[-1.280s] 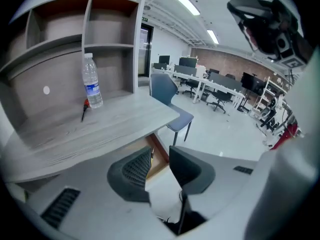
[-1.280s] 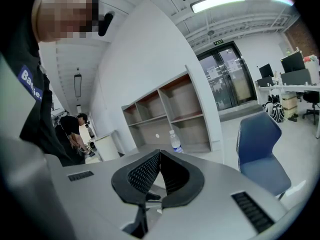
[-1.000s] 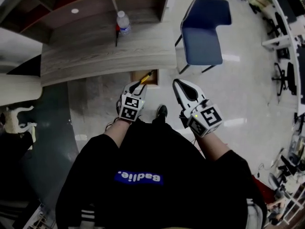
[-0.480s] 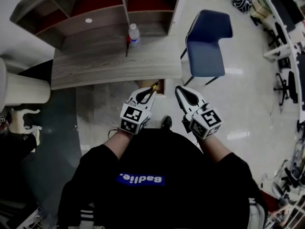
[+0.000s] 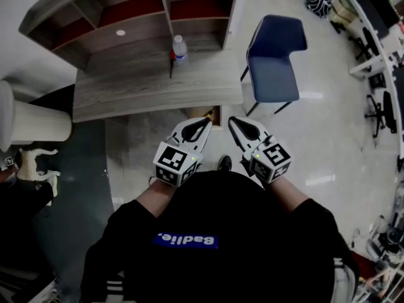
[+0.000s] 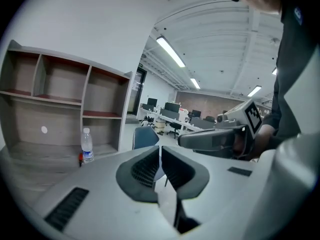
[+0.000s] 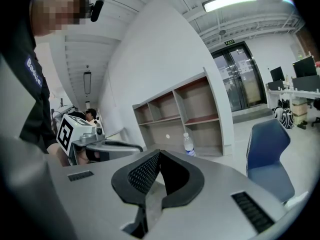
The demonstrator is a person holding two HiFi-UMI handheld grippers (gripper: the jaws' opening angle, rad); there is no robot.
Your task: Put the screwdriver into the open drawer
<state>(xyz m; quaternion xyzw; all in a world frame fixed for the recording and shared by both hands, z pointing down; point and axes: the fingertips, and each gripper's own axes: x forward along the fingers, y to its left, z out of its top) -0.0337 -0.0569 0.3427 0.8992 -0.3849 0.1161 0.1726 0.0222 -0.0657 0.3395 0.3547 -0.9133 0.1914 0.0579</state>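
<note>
The open wooden drawer (image 5: pixel 199 112) sticks out under the desk's front edge. A sliver of yellow, the screwdriver (image 5: pixel 209 113), shows in it beside my left gripper's tip; the rest is hidden. My left gripper (image 5: pixel 207 121) hangs above the drawer. Its jaws have just been closing, and in the left gripper view the left gripper (image 6: pixel 160 151) is shut with nothing between the pads. My right gripper (image 5: pixel 232 121) hangs level beside it, also shut and empty, as the right gripper view shows for the right gripper (image 7: pixel 159 155).
On the grey wooden desk (image 5: pixel 145 87) stands a water bottle (image 5: pixel 180 48) with a small red-handled tool (image 5: pixel 170 59) beside it. A shelf unit (image 5: pixel 139 11) rises behind the desk. A blue chair (image 5: pixel 274 59) stands to the right on the pale floor.
My left gripper has come up from the drawer towards the camera and its jaws have closed. The yellow screwdriver stays down at the drawer. My right gripper has barely shifted.
</note>
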